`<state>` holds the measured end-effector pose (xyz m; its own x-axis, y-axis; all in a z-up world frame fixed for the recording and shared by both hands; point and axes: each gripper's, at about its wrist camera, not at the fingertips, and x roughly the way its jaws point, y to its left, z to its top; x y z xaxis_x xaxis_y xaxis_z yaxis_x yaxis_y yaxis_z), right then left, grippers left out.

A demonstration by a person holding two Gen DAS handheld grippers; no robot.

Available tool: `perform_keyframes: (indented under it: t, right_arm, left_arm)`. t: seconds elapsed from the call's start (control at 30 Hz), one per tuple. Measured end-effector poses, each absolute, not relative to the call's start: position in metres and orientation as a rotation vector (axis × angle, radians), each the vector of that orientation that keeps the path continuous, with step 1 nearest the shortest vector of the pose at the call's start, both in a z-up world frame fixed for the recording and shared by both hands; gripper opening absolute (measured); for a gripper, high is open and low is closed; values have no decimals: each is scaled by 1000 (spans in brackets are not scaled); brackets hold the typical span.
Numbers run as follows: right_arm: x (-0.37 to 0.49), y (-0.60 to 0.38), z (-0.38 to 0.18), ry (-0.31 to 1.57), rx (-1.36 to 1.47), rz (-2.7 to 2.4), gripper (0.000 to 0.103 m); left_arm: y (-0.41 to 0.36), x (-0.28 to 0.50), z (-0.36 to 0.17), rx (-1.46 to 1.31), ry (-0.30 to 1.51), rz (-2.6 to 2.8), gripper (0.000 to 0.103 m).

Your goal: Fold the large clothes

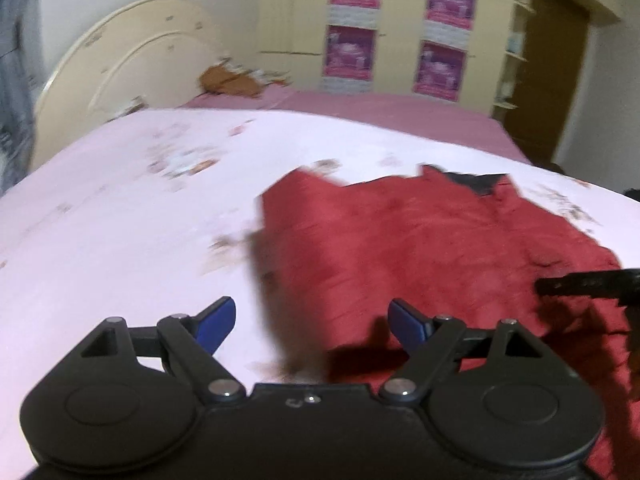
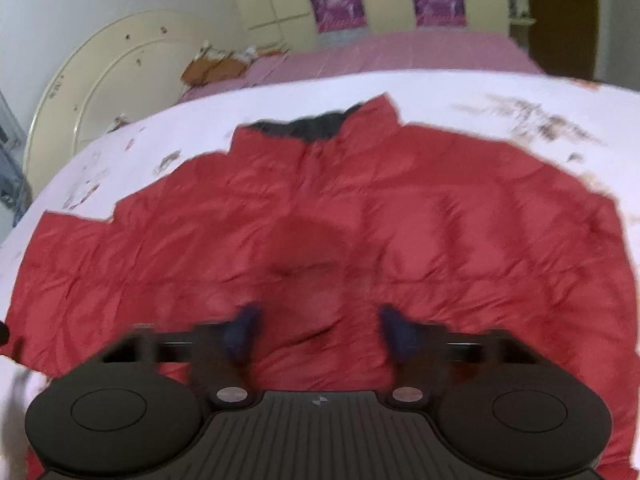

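Left hand-held gripper (image 1: 310, 322) hovers with blue fingers (image 1: 216, 322) spread wide and empty over the left edge of a red jacket (image 1: 420, 248), which lies flat on a bed. Right hand-held gripper (image 2: 316, 330), also spread wide and holding nothing, hangs over the middle of the jacket (image 2: 320, 216), though blur hides whether its tips touch the fabric. The jacket's dark-lined collar (image 2: 312, 126) points away from both cameras. A pale sheet (image 1: 120, 208) with a faint printed pattern covers the near part of the bed; beyond it runs a pink sheet (image 1: 380, 108). An orange-brown bundle (image 1: 230, 80) sits on the pink sheet beside a cream arched headboard (image 1: 120, 52). Four purple posters (image 1: 440, 70) hang on yellow wardrobe doors; their writing is too blurred to read. A brown door (image 1: 556, 76) stands to the right.
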<state>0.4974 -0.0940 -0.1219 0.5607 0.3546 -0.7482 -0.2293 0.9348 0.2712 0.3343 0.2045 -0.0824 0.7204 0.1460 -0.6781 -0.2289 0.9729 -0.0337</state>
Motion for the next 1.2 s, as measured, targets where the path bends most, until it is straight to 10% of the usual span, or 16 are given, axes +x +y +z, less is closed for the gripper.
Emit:
perform_keyframes:
  t: [0.1,0.67,0.8,0.97,1.2]
  right_arm:
    - [498,-98,-115,898,186,382,19]
    - [494,-194,-95,828,227,118,19]
    - [494,-190,-121,901,160,83,20]
    - [489,-190,-112,866,45,-6,52]
    - [477,-203,-83,742,43,-27,53]
  left_arm:
    - [212,325,-94,-111,770,231,83]
    - [164,388,-149,24,802,133,48]
    - [171,391,-151,-39,838,130,47]
    - [191,383,-135,-169,868,110,44]
    - [196,367,-103,-243,799,100,45]
